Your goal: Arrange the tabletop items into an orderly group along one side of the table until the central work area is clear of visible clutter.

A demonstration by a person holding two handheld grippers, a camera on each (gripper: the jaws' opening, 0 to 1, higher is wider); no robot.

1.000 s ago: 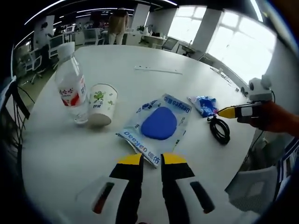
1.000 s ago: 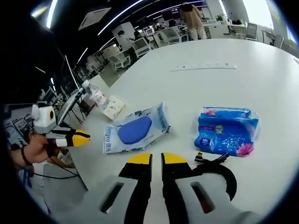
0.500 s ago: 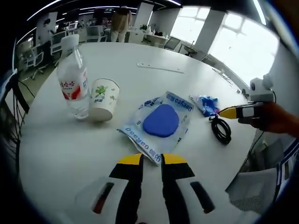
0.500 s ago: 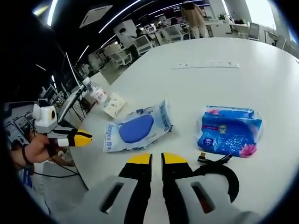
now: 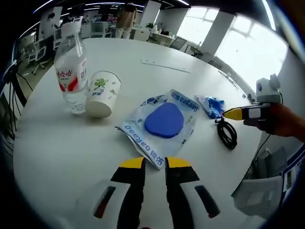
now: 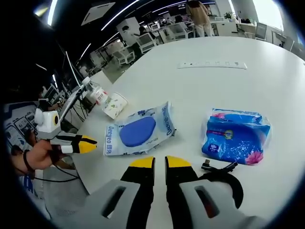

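A clear packet with a blue pad (image 5: 162, 124) lies mid-table, just beyond my left gripper (image 5: 155, 163), whose jaws stand shut with nothing between them. Left of the packet are a water bottle (image 5: 70, 71) and a paper cup (image 5: 101, 94), side by side. A blue tissue pack (image 5: 212, 106) and a black coiled cable (image 5: 228, 135) lie to the right, near my right gripper (image 5: 233, 114). In the right gripper view, my right gripper (image 6: 155, 162) is shut and empty, short of the packet (image 6: 140, 131), with the tissue pack (image 6: 236, 136) and cable (image 6: 221, 179) at its right. The left gripper (image 6: 81, 143) hangs off the table's left edge.
A white power strip (image 6: 212, 64) lies on the far part of the round white table (image 6: 248, 90). Office chairs and desks stand beyond it, with a person standing far back (image 5: 125, 16). A hand (image 5: 283, 121) holds the right gripper off the table's edge.
Both cameras have drifted a little, so the views shift. The items on the table have not moved, and both grippers stay shut.
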